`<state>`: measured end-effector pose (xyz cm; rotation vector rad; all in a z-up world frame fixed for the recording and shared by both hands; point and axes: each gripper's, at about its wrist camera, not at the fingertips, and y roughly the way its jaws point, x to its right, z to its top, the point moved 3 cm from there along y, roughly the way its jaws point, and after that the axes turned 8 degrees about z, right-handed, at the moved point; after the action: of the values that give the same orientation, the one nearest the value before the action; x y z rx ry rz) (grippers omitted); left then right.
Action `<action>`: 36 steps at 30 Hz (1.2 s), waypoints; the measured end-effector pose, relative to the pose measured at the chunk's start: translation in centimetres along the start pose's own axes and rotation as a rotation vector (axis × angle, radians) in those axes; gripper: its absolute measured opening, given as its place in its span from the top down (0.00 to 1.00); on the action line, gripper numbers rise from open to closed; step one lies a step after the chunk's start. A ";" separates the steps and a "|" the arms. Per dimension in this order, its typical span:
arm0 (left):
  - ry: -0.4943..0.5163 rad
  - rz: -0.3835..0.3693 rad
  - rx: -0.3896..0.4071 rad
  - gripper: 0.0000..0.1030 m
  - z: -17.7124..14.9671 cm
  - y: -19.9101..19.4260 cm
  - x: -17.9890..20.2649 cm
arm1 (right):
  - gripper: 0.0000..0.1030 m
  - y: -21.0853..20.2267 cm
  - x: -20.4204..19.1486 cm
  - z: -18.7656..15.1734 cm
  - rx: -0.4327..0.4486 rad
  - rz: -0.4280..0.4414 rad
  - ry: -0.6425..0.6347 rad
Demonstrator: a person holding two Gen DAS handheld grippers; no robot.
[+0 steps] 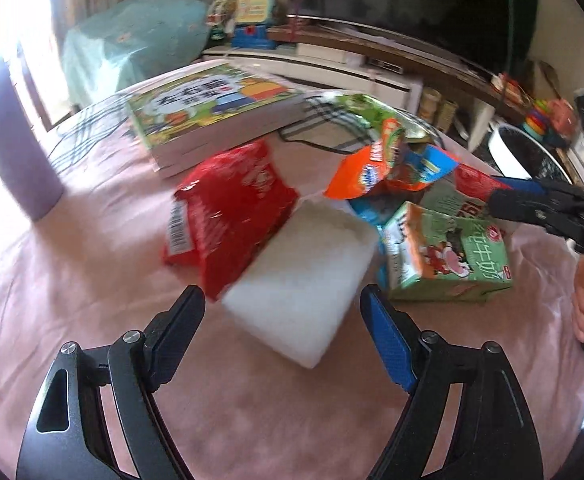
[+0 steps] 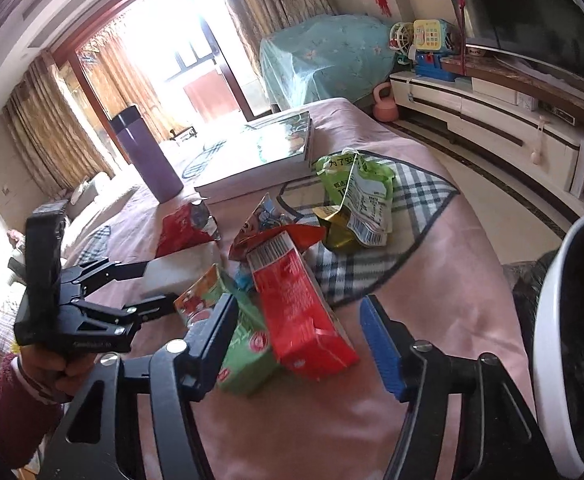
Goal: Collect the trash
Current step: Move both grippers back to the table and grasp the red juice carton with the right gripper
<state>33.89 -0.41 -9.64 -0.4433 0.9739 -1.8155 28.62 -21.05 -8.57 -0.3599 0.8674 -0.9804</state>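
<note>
Left tongs point(image 1: 282, 312): standing apart, straddling the near end of the white foam block point(image 1: 300, 276), pads not touching it.
Right tongs point(image 2: 298, 328): standing apart over the red carton point(image 2: 300, 320), not pressing on it.
Trash pile: sitting on the pink-covered tabletop point(image 1: 92, 280); red wrapper point(image 1: 228, 216) leaning on the foam block, green milk carton point(image 1: 444, 256) just beside the block.
Books point(image 1: 216, 116): lying beyond the foam block.
White bin point(image 2: 552, 344): standing beside the tabletop.

Glossy red wrapper point(image 1: 228, 216), matt pink cloth point(image 1: 92, 280)
</note>
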 end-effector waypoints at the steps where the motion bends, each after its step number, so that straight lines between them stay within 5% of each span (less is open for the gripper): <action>1: 0.012 0.001 0.000 0.31 -0.1 -0.1 0.5 | 0.52 0.2 0.1 -0.1 -0.009 -0.003 0.005; 2: 0.027 0.006 -0.002 0.41 -0.1 -0.1 1.0 | 0.57 0.4 0.2 -0.3 -0.019 -0.001 0.016; 5: 0.035 0.043 0.001 0.43 -0.4 -0.8 1.7 | 0.67 -0.8 0.2 -0.8 -0.010 -0.004 0.026; 17: -0.221 0.018 -0.063 0.42 -6.2 -7.2 6.3 | 0.68 -6.7 1.9 -4.4 -0.057 -0.024 0.002; 26: -0.266 0.159 -0.079 0.32 -7.6 -7.7 8.0 | 0.65 -5.6 2.4 -4.1 -0.082 0.036 -0.021; 36: -0.319 0.162 -0.048 0.33 -7.3 -7.6 8.2 | 0.67 -5.6 3.4 -4.5 -0.095 0.075 -0.017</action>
<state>20.81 -3.21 -9.15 -0.6429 0.8081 -1.5226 22.87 -26.38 -9.51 -0.4133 0.9079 -0.8679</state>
